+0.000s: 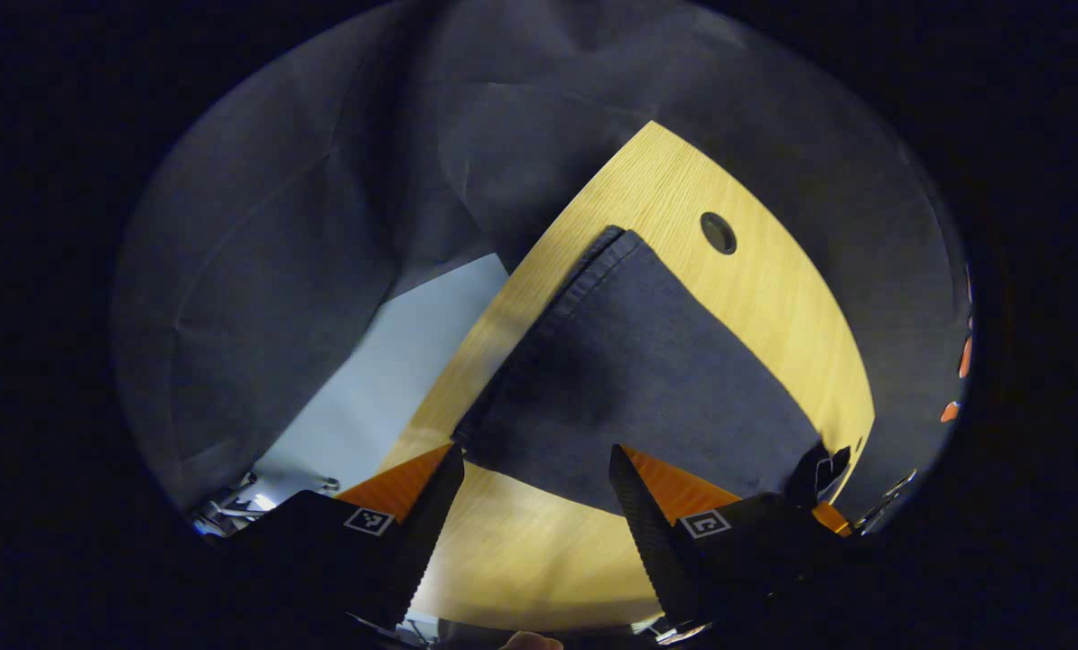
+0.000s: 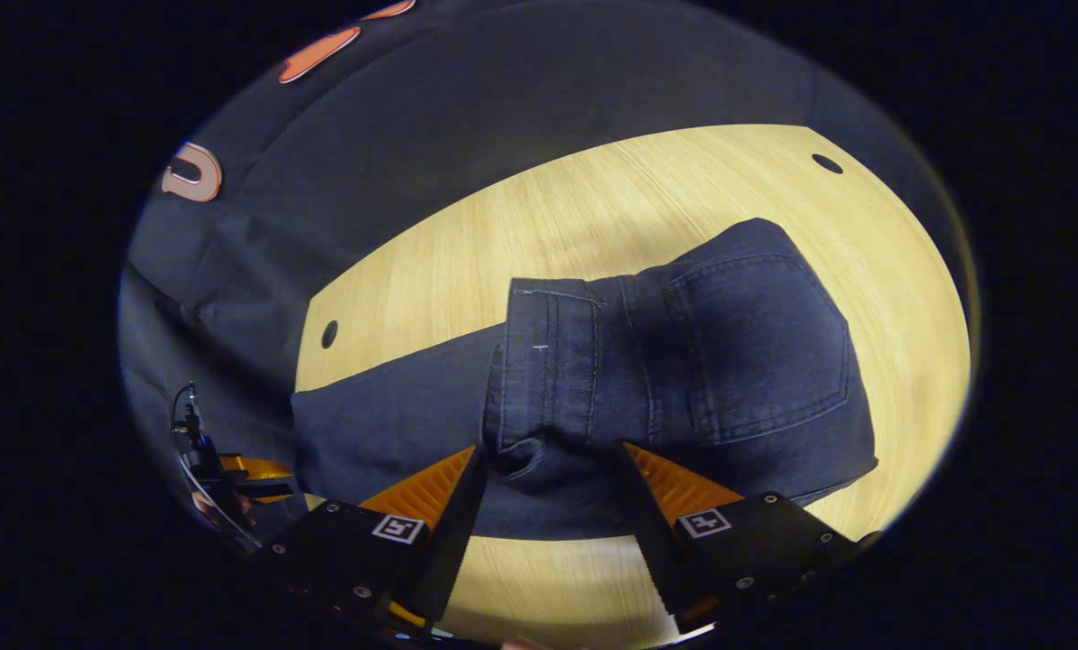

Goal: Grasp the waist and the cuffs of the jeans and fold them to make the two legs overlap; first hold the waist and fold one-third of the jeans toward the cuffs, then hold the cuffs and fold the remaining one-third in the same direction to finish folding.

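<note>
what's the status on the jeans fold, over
Left claw open, empty, over cuff end. Right claw open at waist. Jeans flat on table, waist third folded over. Nothing in the way.

We're looking at a pale wooden table (image 2: 593, 208) glowing under bright light, black cloth wall (image 2: 548, 81) hanging behind, light floor (image 1: 394, 361) showing below.

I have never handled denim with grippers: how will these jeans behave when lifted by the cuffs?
The jeans will probably hang floppy, since the folded waist end already lies draped. The stitched cuff hem looks thick, so likely easy to pinch. The layered denim seems fairly heavy and unlikely to slide on the wooden table.
</note>
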Demonstrator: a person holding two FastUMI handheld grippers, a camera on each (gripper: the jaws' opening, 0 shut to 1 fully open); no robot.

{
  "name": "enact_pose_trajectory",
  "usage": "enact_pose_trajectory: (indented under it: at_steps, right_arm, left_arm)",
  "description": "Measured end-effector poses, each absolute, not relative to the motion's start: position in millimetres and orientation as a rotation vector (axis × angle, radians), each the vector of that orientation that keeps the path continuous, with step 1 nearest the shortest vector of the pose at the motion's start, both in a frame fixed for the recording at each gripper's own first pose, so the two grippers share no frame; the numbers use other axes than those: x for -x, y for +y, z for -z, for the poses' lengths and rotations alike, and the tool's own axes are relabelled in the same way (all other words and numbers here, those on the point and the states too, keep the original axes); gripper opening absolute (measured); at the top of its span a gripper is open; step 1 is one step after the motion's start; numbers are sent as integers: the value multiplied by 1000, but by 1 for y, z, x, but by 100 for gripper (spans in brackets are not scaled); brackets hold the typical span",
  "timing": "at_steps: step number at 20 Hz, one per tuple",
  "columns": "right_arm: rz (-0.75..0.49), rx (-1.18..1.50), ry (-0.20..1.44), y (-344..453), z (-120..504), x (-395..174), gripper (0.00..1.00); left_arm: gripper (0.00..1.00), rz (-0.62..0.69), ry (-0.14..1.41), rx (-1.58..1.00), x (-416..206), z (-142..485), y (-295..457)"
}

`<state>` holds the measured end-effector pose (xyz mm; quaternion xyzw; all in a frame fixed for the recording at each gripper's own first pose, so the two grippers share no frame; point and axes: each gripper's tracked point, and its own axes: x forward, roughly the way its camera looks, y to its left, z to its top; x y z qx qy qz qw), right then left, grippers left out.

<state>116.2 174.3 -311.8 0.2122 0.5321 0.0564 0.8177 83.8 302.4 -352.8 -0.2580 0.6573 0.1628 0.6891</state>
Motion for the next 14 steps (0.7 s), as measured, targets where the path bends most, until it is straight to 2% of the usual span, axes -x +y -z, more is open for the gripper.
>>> enact_pose_trajectory:
  at_steps: [3,8,12,13,14]
  right_arm:
    - [-121,-458,1113,176,302,-113,96]
    - [-123,-434,1068,168,286,-110,97]
    - [-106,-444,1020,143,267,-109,98]
    - [-98,-452,1010,138,262,-109,97]
    - [-98,-460,997,133,257,-110,97]
  left_arm:
    - [98,-300,1535,455,-80,350,313]
    - [99,-254,1579,431,-81,348,311]
    - [99,-329,1578,507,-81,359,306]
    - [97,-347,1572,509,-80,362,309]
    - [90,-384,1577,509,-78,361,310]
